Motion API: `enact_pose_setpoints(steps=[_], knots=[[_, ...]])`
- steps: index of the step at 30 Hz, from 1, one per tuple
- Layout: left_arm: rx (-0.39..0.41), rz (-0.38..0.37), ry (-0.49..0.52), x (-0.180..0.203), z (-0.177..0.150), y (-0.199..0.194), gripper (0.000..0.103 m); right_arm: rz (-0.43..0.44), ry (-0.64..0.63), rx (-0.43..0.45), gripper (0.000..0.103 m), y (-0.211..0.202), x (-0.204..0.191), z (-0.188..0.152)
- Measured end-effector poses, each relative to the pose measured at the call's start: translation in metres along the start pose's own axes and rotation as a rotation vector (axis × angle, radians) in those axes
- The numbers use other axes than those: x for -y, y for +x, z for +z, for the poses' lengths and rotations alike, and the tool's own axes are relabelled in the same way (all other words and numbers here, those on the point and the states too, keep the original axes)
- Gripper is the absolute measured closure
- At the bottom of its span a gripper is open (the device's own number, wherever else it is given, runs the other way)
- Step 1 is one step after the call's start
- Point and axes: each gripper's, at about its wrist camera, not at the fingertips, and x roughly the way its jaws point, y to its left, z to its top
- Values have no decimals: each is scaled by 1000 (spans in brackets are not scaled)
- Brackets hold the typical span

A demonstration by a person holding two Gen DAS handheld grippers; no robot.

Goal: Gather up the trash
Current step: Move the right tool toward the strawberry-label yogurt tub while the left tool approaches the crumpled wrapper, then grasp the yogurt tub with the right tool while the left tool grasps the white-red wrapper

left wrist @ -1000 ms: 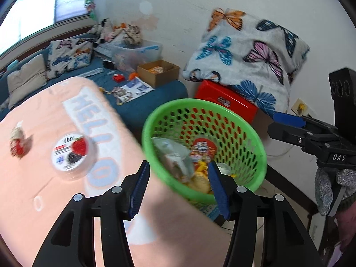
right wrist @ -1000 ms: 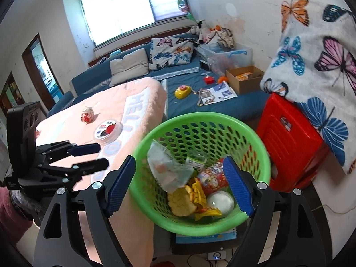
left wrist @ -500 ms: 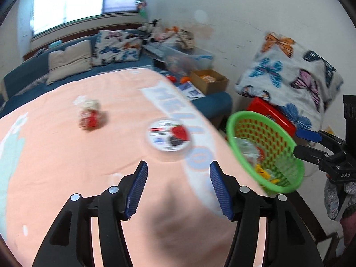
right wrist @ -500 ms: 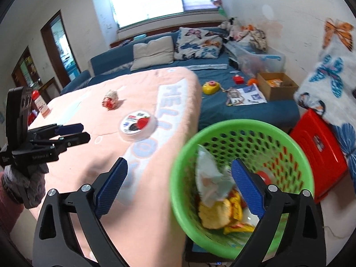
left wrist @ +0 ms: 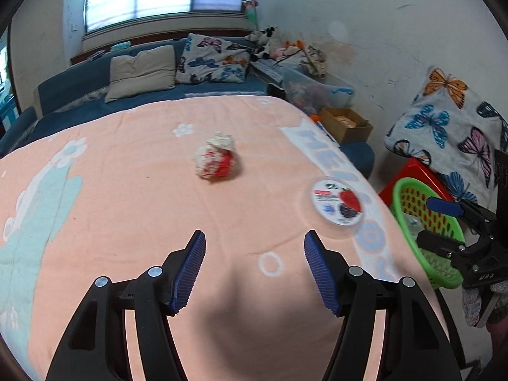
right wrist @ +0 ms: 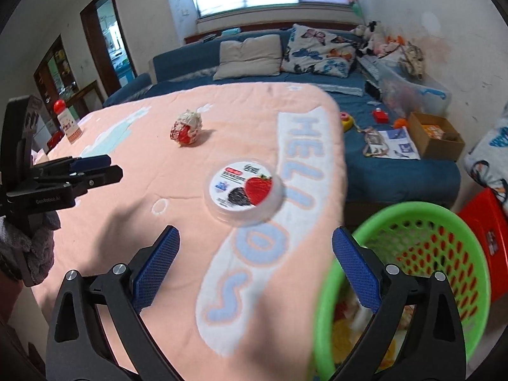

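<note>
Left tongs (left wrist: 254,265): jaws apart, just been widening, nothing between the blue pads; poised over bare peach cloth, touching nothing.
Right tongs (right wrist: 255,270): jaws spread very wide, just been widening, nothing gripped; left pad over the cloth, right pad over the near rim of the basket.
Counter (left wrist: 111,197): covered with a peach blanket bearing pale flower shapes and a white band with blue letters.
Crumpled wrapper (left wrist: 215,159): white and red wad, lying on the blanket, ahead of the left tongs and well apart from them; seen also in the right wrist view (right wrist: 186,127), far side of the counter.
Round lid (right wrist: 243,189): clear plastic disc with a strawberry and blackberry label, lying flat at the edge of the lettered band, ahead of the right tongs, untouched; in the left wrist view (left wrist: 338,203), off to the right of the left tongs.
Green basket (right wrist: 409,222): perforated, standing beside the counter's right edge, below blanket level; yellow and white trash inside, blurred.
Red stool (right wrist: 485,219): just behind the basket.
Red-capped bottle (right wrist: 67,122): upright at the far left edge of the counter.
Blue sofa (right wrist: 397,171): beyond the counter, carrying pillows, papers, a cardboard box (right wrist: 433,136).
Obstructions: bare cloth between each tongs and the item ahead of it.
</note>
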Motion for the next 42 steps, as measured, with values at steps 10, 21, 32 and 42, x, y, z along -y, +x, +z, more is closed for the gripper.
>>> enact_pose_setpoints(steps=[10,21,32,42], knots=[[-11,36,-23,-30,13,16,37,12,-44,-73,5,63,-17,20],[-24,46,-21,-41,30,40,35,7,-50,-143,5,105,-17,23],[-46,46,-6,-38,53,77,30,-32,-90,-155,5,120,-20,27],[-67,78,12,-34,79,118,30,-62,-95,-145,10,118,-19,24]])
